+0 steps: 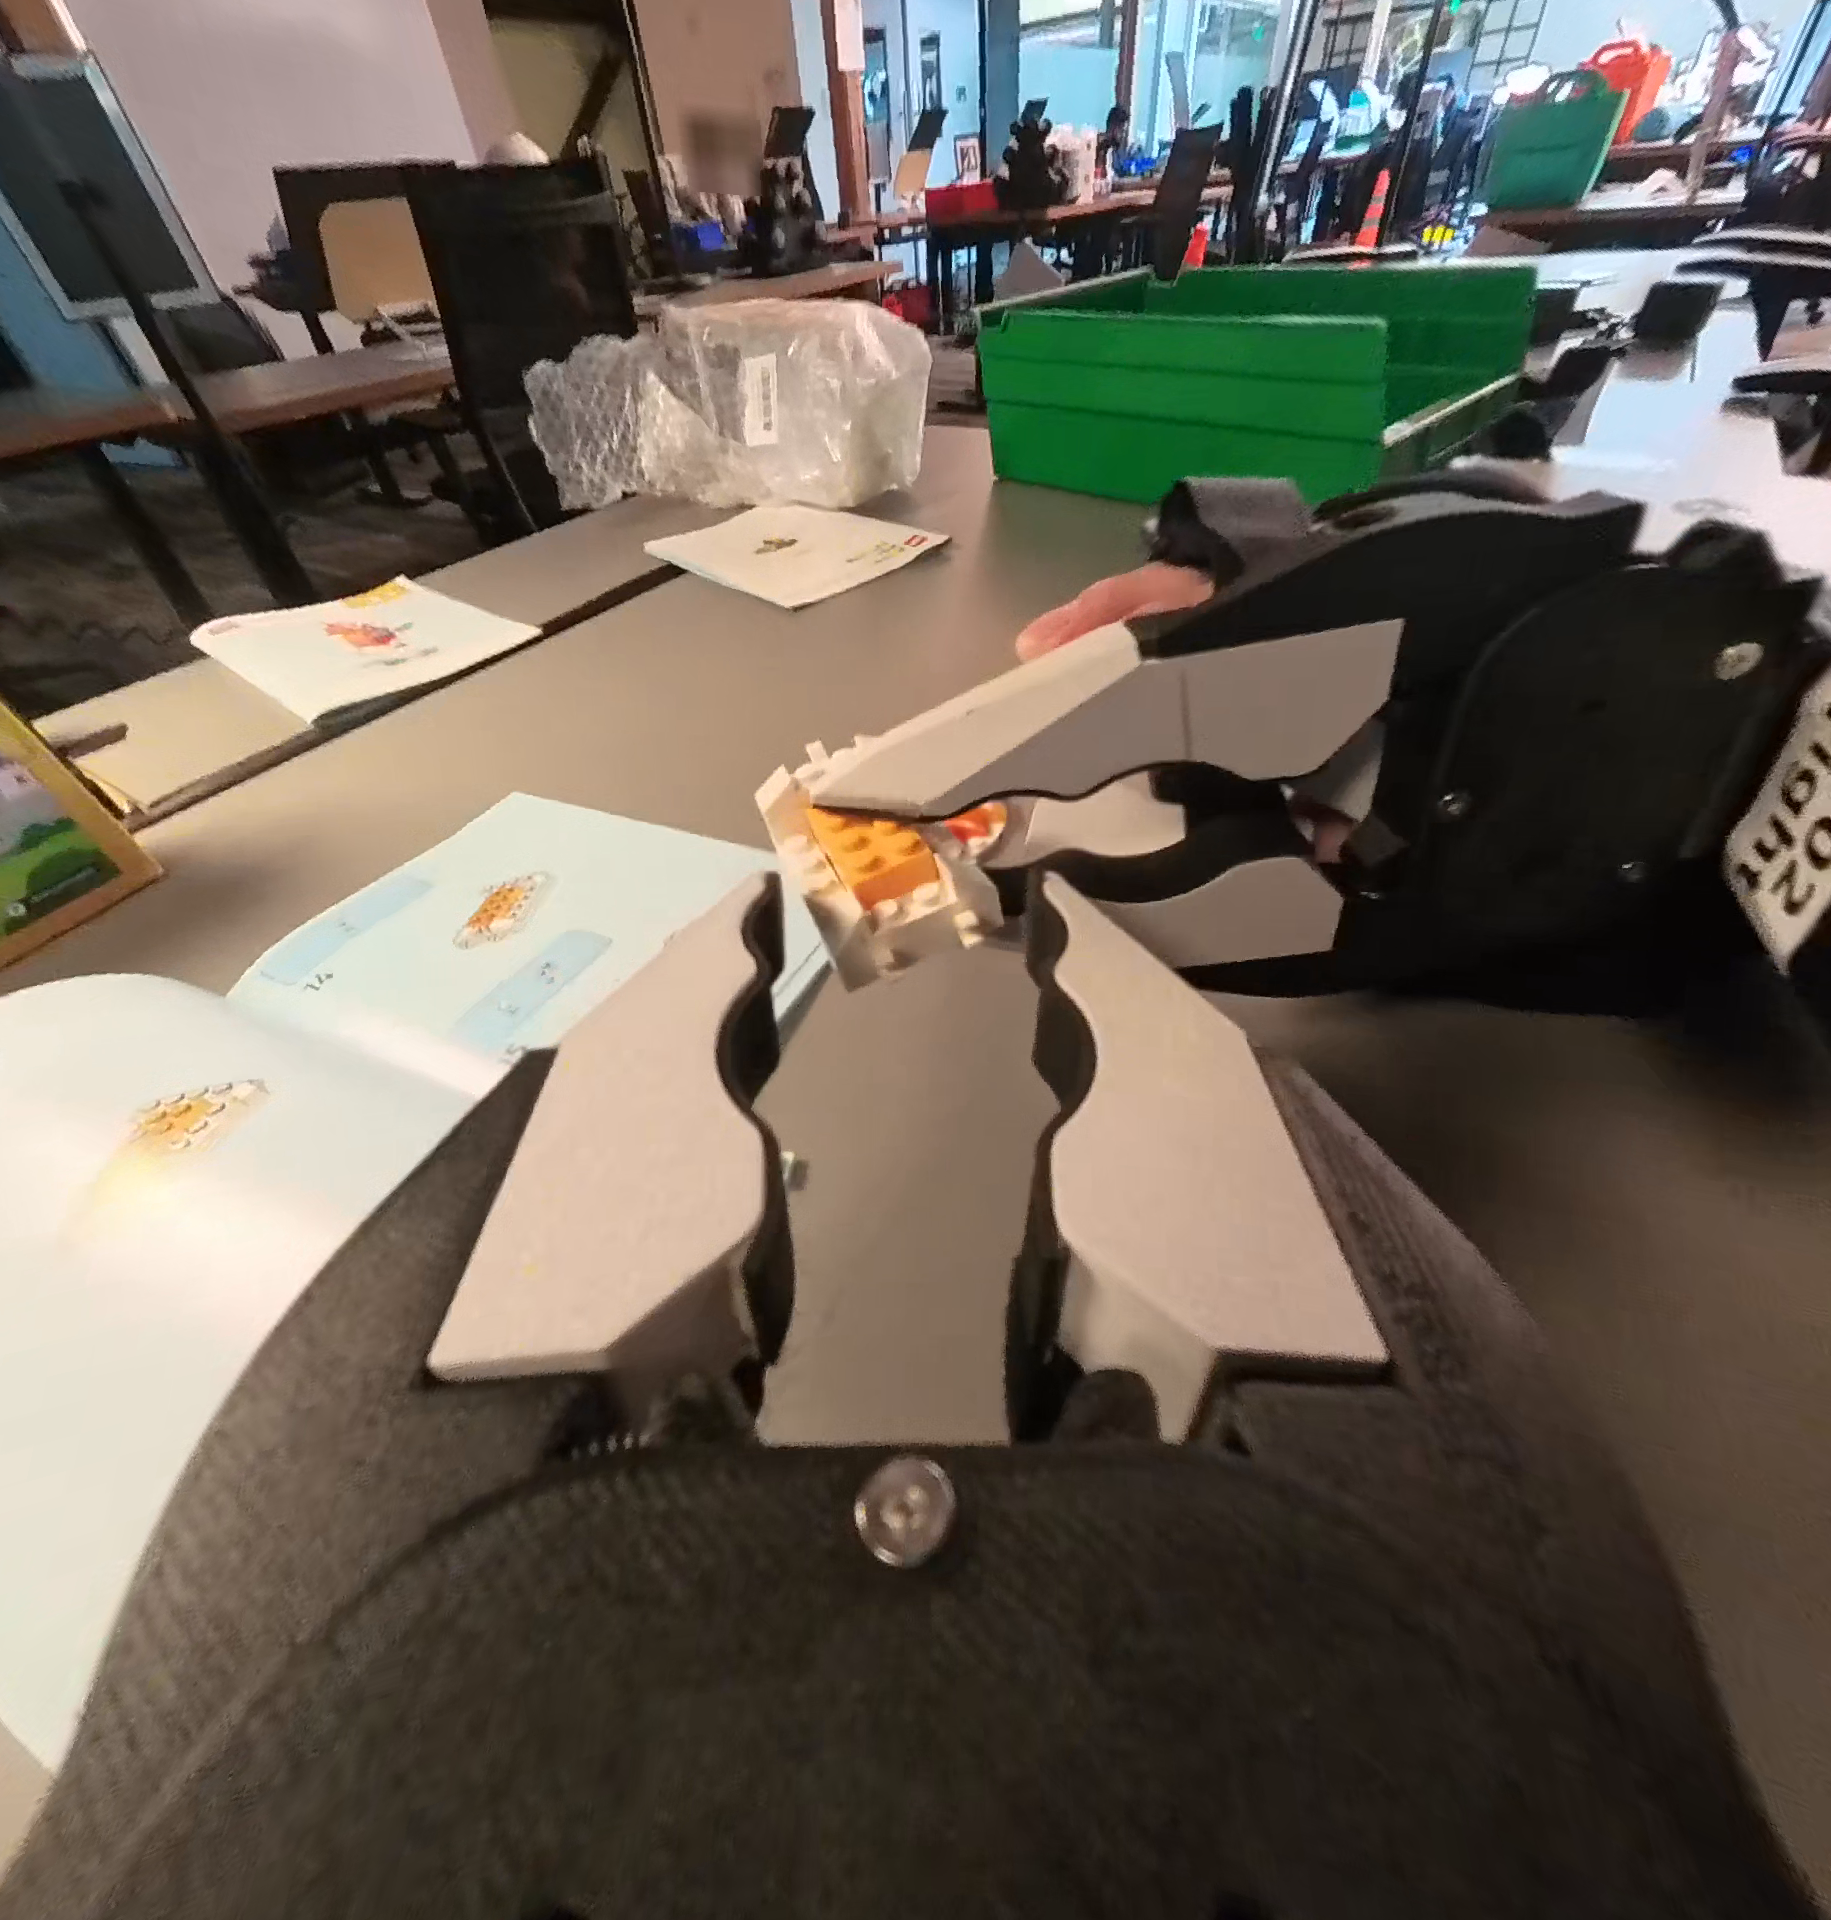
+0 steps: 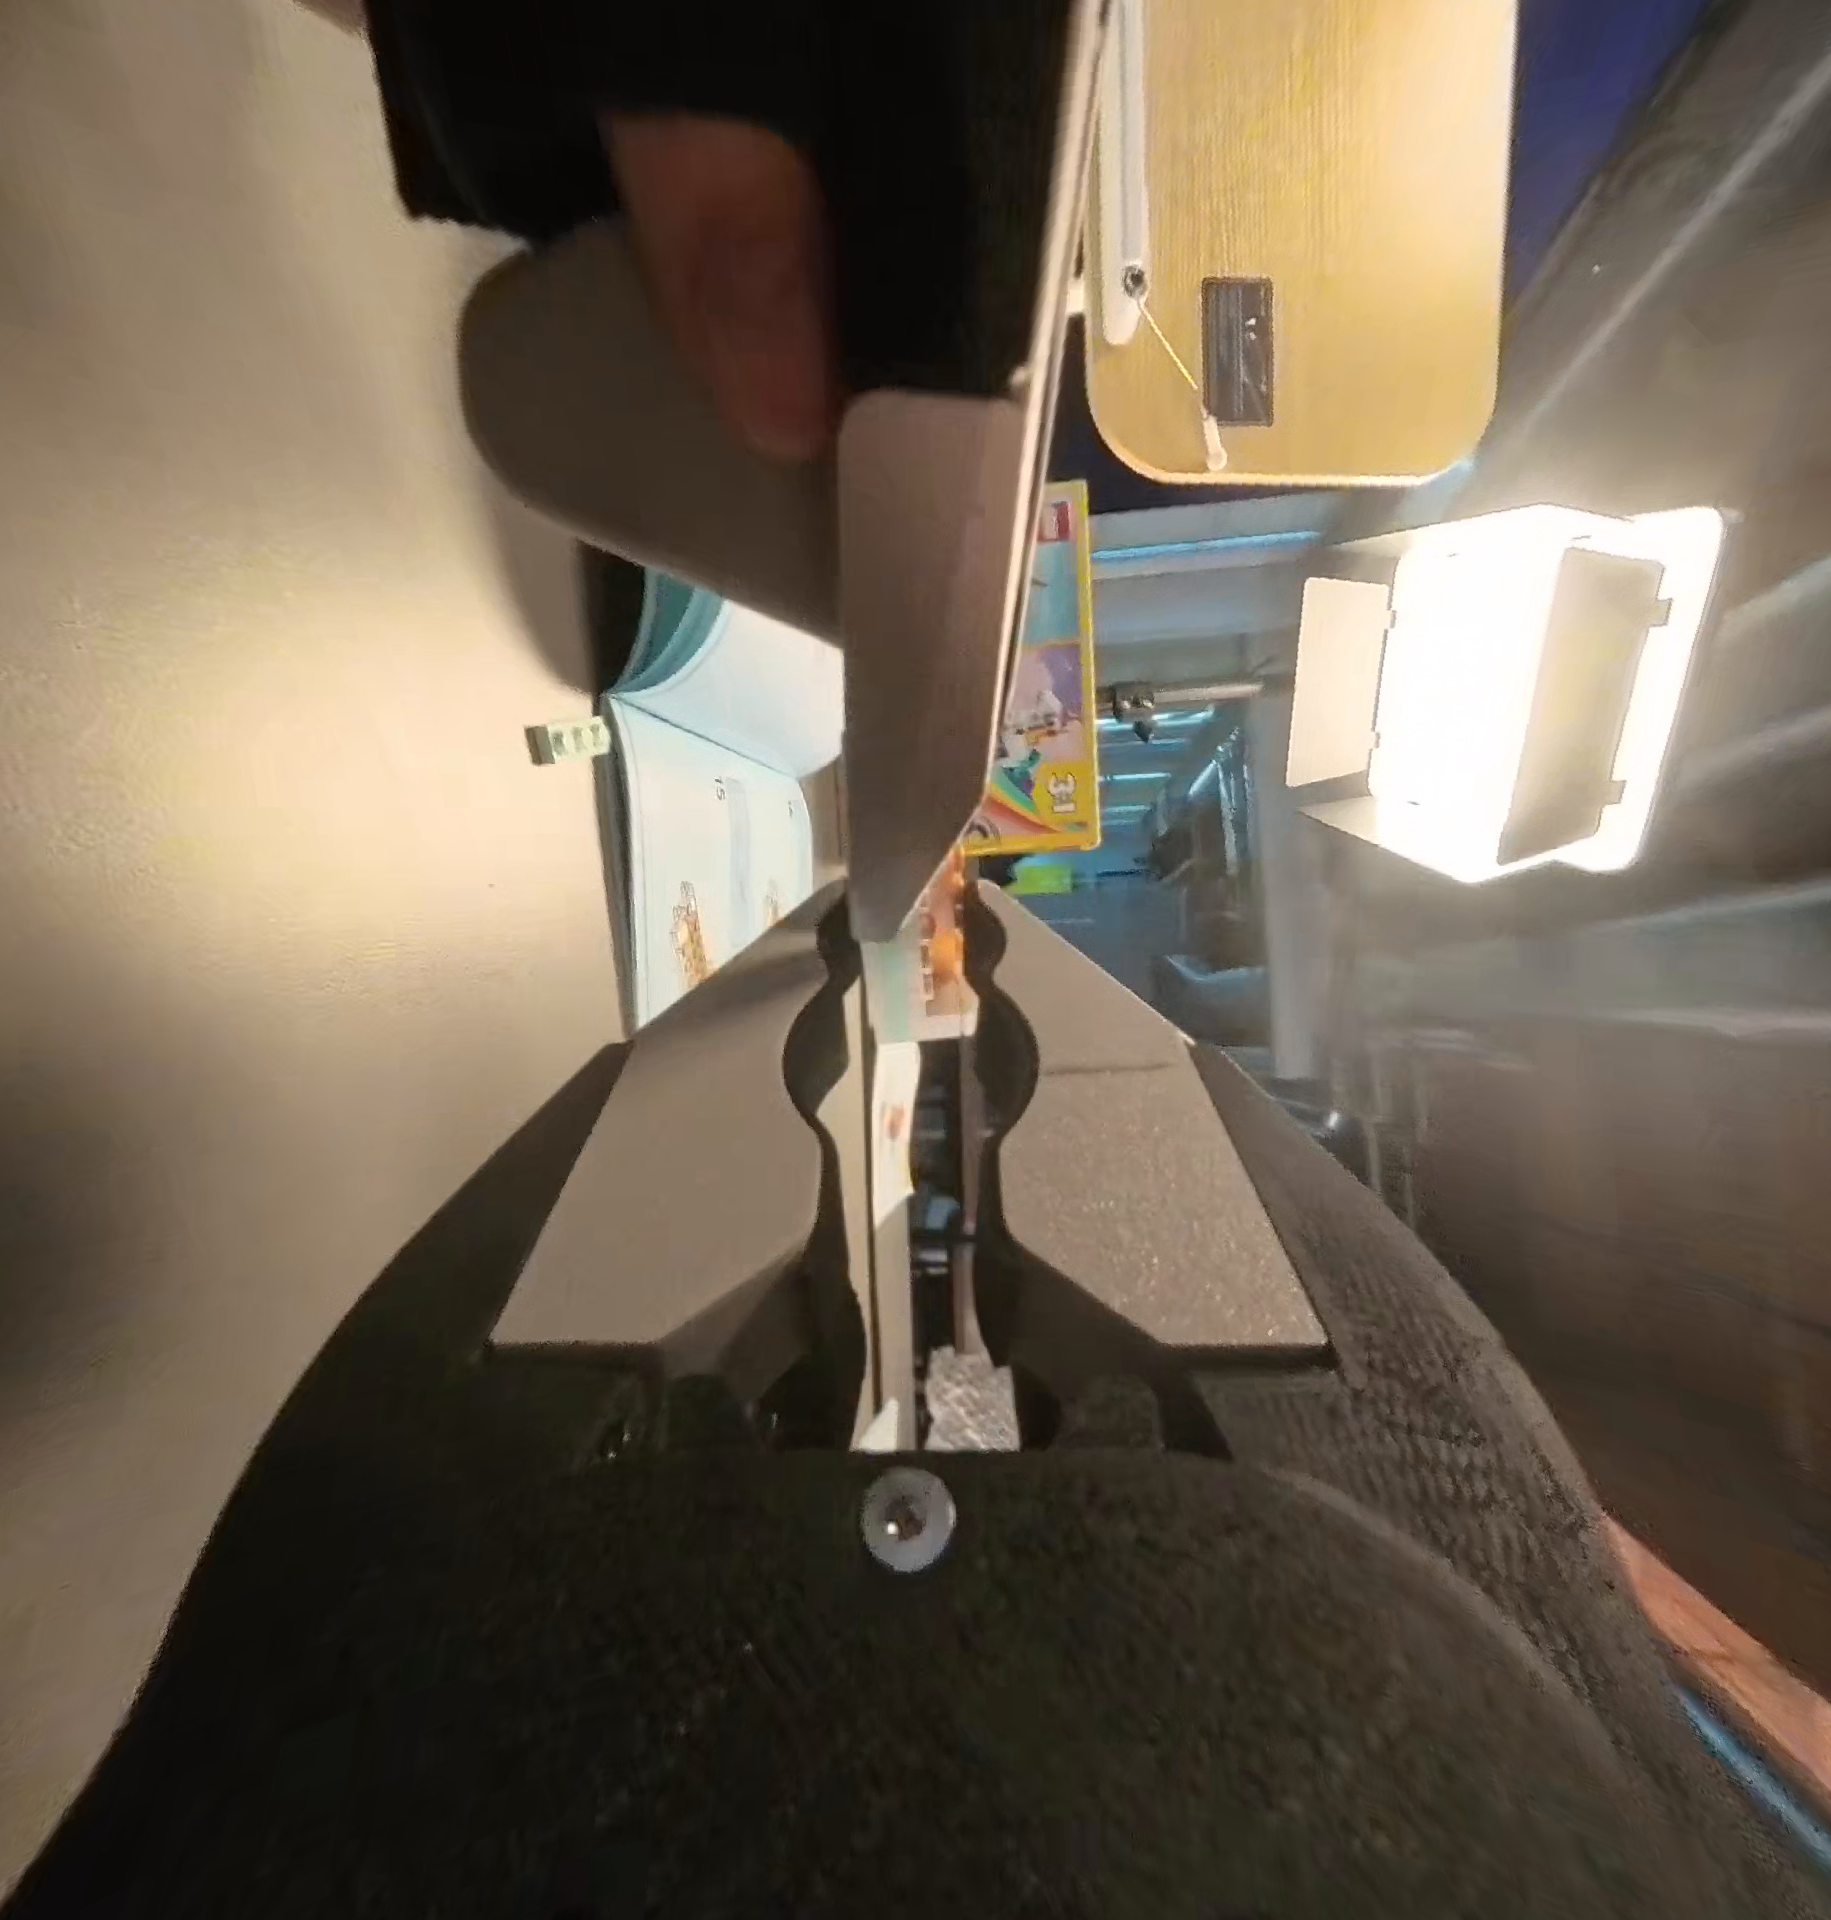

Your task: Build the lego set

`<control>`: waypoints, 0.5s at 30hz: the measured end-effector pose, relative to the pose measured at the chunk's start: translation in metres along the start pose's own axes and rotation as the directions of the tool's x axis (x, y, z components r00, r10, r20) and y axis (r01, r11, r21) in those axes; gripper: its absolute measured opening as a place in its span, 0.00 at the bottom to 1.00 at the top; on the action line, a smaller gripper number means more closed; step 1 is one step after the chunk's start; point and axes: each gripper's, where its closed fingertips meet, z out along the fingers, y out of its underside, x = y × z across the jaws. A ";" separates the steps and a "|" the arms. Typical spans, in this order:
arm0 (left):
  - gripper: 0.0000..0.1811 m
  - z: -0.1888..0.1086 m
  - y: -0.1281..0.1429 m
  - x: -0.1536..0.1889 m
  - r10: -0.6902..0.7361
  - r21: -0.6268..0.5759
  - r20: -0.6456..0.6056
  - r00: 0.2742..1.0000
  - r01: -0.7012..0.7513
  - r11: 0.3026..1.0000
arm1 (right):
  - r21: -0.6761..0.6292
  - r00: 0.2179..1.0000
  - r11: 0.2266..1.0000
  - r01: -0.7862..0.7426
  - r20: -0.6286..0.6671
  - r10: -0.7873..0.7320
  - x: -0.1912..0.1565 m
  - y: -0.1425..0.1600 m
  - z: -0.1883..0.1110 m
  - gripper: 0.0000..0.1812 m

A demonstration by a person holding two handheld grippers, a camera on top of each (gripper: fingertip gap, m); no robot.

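A small white and orange lego assembly [image 1: 880,883] is held tilted above the grey table [image 1: 682,675]. My right gripper [image 1: 921,831] comes in from the right and is shut on it. My left gripper [image 1: 906,914] is open, and its fingertips sit just in front of the assembly, with the left tip at its edge. In the right wrist view my right gripper [image 2: 916,914] clamps the assembly [image 2: 942,977], and one left finger [image 2: 890,675] reaches down to it. A small loose white brick [image 2: 568,740] lies on the table.
An open instruction booklet [image 1: 371,966] lies left of the grippers, with two more booklets [image 1: 360,644] [image 1: 797,551] behind. A bubble-wrapped parcel [image 1: 745,405] and green bins [image 1: 1202,395] stand at the back. The lego box [image 1: 17,852] is at the left edge. My two grippers' fingertips are within a few centimetres of each other.
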 end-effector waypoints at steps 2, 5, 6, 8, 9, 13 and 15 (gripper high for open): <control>0.24 0.001 0.003 -0.002 -0.009 -0.016 0.007 1.000 0.009 1.000 | -0.021 0.999 0.999 0.031 -0.012 -0.031 0.000 0.000 0.002 0.10; 0.21 0.000 0.002 -0.003 -0.008 -0.014 0.014 1.000 0.009 1.000 | -0.030 0.996 0.996 0.082 -0.027 -0.083 0.001 -0.003 0.002 0.10; 0.21 0.000 0.003 -0.004 0.001 -0.018 0.017 1.000 -0.001 1.000 | -0.032 0.995 0.995 0.091 -0.030 -0.092 0.001 -0.004 0.002 0.10; 0.20 0.000 0.004 -0.007 0.026 -0.032 0.037 0.999 -0.025 0.999 | -0.001 0.999 0.999 0.033 0.006 -0.033 -0.003 -0.005 0.002 0.16; 0.20 0.000 0.006 -0.009 0.042 -0.047 0.043 0.998 -0.040 0.998 | 0.045 0.999 0.998 -0.047 0.024 0.046 -0.002 -0.008 -0.001 0.20; 0.20 -0.001 0.012 -0.008 0.048 -0.079 0.002 0.999 -0.048 0.996 | 0.198 0.913 0.894 -0.403 0.162 0.376 0.014 0.006 -0.023 0.28; 0.20 0.000 0.019 -0.005 0.069 -0.119 -0.028 0.997 -0.072 0.990 | 0.229 0.871 0.842 -0.489 0.176 0.458 0.026 0.027 -0.035 0.28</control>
